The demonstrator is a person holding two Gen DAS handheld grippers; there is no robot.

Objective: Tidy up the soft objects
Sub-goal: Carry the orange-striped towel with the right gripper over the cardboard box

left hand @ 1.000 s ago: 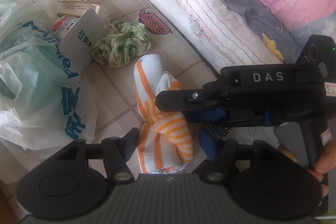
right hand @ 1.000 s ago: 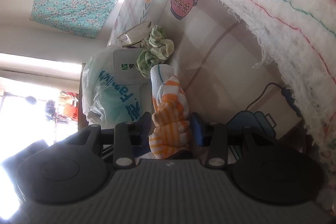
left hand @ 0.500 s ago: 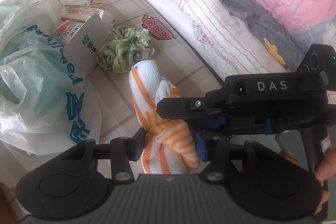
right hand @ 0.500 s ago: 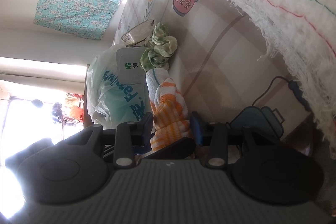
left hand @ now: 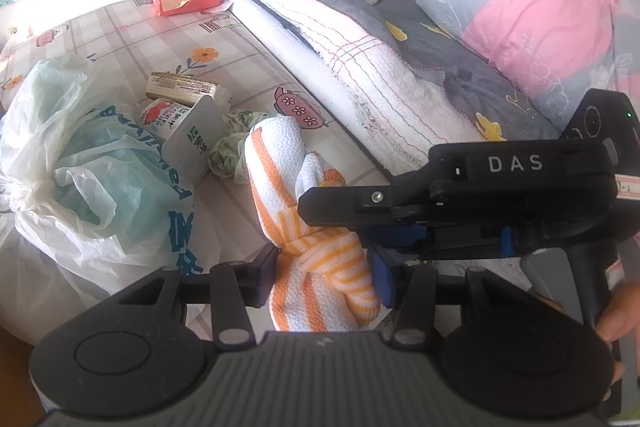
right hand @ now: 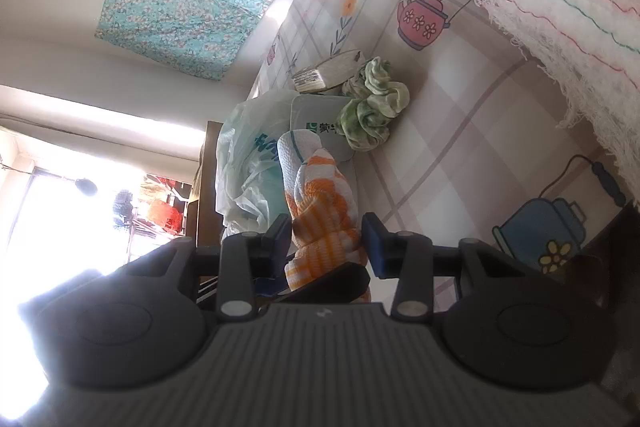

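Gripping one knotted orange-striped towel (left hand: 316, 259), left gripper (left hand: 324, 273) and right gripper (right hand: 326, 241) are both clamped on it, near the green cloth (right hand: 372, 111).

"DAS" stands in white on the right hand-held gripper (left hand: 362, 233).

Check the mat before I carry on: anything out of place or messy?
Yes. A green cloth lies crumpled beside the white carton, not folded. The orange-striped towel is twisted into a knot; both the left tool and right tool clamp it.
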